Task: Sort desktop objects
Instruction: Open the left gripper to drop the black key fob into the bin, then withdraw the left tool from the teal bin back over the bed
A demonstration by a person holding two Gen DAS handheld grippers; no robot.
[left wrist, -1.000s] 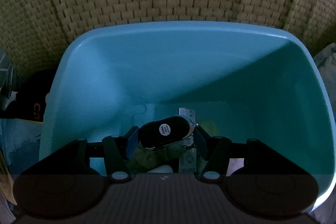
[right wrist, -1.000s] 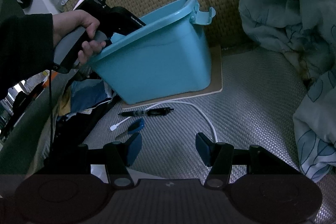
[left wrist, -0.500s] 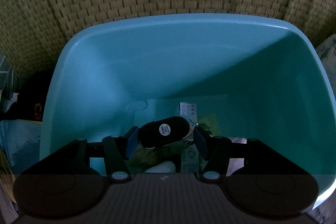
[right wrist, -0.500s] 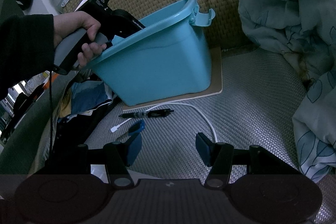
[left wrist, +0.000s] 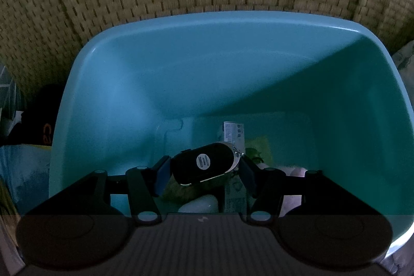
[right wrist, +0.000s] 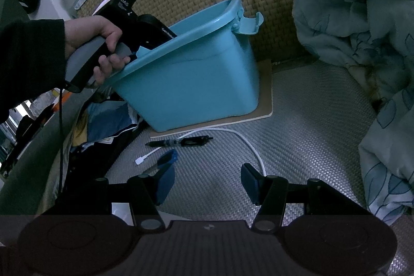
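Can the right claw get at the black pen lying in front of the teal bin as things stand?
Probably yes. The right claw is open and empty, and the black pen lies on bare mat ahead of it; only the white cable runs nearby.

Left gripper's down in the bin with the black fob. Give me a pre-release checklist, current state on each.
1. Black key fob between the left gripper pads: ok.
2. Left gripper inside the blue bin: ok.
3. Drop spot clear: not ok, packets lie below.
4. Bin seated on its board: ok.
5. Right gripper empty and open: ok.
6. Pen and white cable left on the mat: not ok.
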